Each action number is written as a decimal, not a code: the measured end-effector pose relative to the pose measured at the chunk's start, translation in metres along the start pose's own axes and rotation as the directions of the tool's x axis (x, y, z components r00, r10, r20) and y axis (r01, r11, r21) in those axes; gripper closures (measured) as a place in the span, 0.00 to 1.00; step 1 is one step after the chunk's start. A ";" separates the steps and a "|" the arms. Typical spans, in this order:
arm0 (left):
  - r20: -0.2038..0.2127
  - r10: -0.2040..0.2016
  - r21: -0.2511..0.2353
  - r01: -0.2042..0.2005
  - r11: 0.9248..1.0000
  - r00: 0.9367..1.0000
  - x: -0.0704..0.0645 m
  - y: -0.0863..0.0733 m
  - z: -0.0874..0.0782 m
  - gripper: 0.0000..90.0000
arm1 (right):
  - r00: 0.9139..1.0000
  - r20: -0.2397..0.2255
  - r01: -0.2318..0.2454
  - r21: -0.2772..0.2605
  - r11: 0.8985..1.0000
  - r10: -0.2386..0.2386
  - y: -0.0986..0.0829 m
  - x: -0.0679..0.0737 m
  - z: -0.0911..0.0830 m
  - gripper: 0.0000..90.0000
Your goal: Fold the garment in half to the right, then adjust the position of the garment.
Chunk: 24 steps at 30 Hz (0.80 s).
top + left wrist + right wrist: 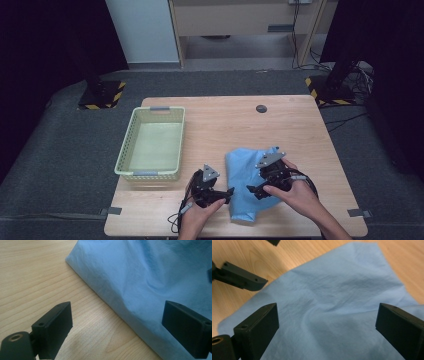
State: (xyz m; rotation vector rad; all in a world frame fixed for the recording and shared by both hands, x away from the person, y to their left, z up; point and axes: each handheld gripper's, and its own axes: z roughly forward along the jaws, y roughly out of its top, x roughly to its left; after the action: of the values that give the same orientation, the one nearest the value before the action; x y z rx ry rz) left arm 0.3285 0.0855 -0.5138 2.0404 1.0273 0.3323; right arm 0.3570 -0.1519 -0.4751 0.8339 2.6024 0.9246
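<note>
- A blue cloth (248,185) lies crumpled on the wooden worktop (225,125), near the front edge.
- The left gripper (226,192) sits at the cloth's left edge, fingers (53,326) spread wide and holding nothing.
- The right gripper (252,189) hangs over the cloth, fingers (258,327) spread too.
- The right hand (295,192) hides part of the cloth.
- A green basket (125,150) stands to the left.
</note>
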 end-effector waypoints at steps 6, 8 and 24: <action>-0.002 0.001 0.002 -0.001 1.000 1.000 0.000 0.000 -0.001 0.10 | 1.000 0.005 0.014 0.042 0.999 -0.014 -0.010 -0.003 0.023 0.06; -0.002 0.001 0.003 -0.001 1.000 1.000 0.000 0.000 -0.001 0.10 | 1.000 0.001 0.012 0.043 0.999 -0.012 -0.013 -0.004 0.025 0.06; -0.013 -0.037 0.008 0.037 0.999 0.999 0.008 -0.004 0.001 0.11 | 0.999 -0.018 -0.041 -0.032 0.999 0.041 -0.052 -0.010 0.044 0.06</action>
State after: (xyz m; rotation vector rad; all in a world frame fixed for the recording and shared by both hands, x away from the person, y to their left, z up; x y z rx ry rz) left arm 0.3317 0.0920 -0.5184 2.0264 1.0745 0.3224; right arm 0.3607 -0.1687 -0.5421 0.8776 2.5872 0.9871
